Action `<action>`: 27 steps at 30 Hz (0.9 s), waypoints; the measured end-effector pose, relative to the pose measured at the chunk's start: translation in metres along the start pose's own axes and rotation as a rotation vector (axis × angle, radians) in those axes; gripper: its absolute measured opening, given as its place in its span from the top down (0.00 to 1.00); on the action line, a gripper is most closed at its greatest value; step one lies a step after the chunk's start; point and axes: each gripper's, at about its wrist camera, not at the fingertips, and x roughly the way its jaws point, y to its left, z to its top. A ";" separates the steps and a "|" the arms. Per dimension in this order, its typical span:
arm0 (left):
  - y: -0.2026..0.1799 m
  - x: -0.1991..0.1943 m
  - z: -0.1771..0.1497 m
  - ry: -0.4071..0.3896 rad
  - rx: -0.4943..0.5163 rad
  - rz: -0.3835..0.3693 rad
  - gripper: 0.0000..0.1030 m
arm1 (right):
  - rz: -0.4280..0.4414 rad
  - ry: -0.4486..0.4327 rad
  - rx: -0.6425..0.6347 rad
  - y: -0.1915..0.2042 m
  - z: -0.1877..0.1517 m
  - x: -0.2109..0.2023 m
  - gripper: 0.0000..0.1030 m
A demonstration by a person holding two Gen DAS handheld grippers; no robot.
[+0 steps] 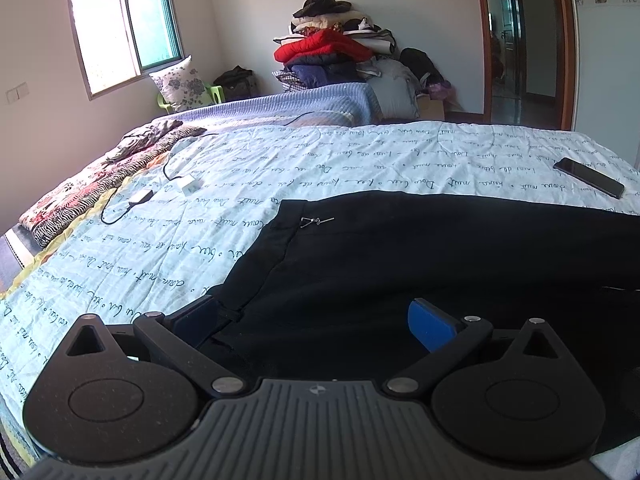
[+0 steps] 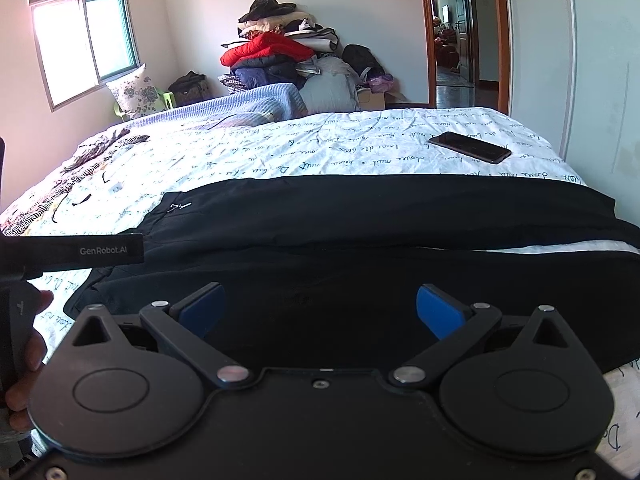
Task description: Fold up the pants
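On the bed (image 2: 360, 140), we poise both wide-open grippers, left gripper (image 1: 320, 320) and right gripper (image 2: 320, 312), over black pants (image 2: 360, 216); next, likely, pinching the near edge.

— How is the left black two-finger gripper with blue pads (image 1: 316, 318) held?
— It is held low and level, pointed forward, and its jaws are spread wide. Nothing is pinched between the blue pads (image 1: 430, 324).

— And the right black two-finger gripper with blue pads (image 2: 320, 312)?
— The same pose is seen: jaws parted wide, nothing gripped between them.

— Is any hand seen?
— The person's bare left hand (image 2: 28, 356) is seen at the left edge of the right wrist view, wrapped around the left gripper's dark handle.
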 end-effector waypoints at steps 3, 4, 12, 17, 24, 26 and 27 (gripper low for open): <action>0.001 0.001 0.000 0.000 -0.002 0.001 0.00 | -0.012 0.001 -0.009 -0.001 -0.001 0.001 0.00; 0.001 0.001 0.000 0.002 -0.004 0.000 0.00 | -0.013 0.001 -0.010 -0.001 -0.001 0.001 0.00; 0.003 0.004 0.000 0.009 -0.005 0.002 0.00 | -0.003 -0.003 -0.016 0.000 -0.001 0.000 0.00; 0.003 0.009 0.001 0.016 0.000 0.004 0.00 | 0.012 -0.030 -0.058 0.002 0.001 0.002 0.00; 0.007 0.028 0.006 0.025 0.033 0.018 0.00 | 0.099 -0.138 -0.241 0.010 0.023 0.012 0.00; 0.014 0.038 0.013 0.022 0.049 0.004 0.00 | 0.126 -0.162 -0.321 0.014 0.038 0.021 0.00; 0.019 0.044 0.018 0.026 0.052 -0.005 0.00 | 0.134 -0.168 -0.363 0.017 0.047 0.029 0.00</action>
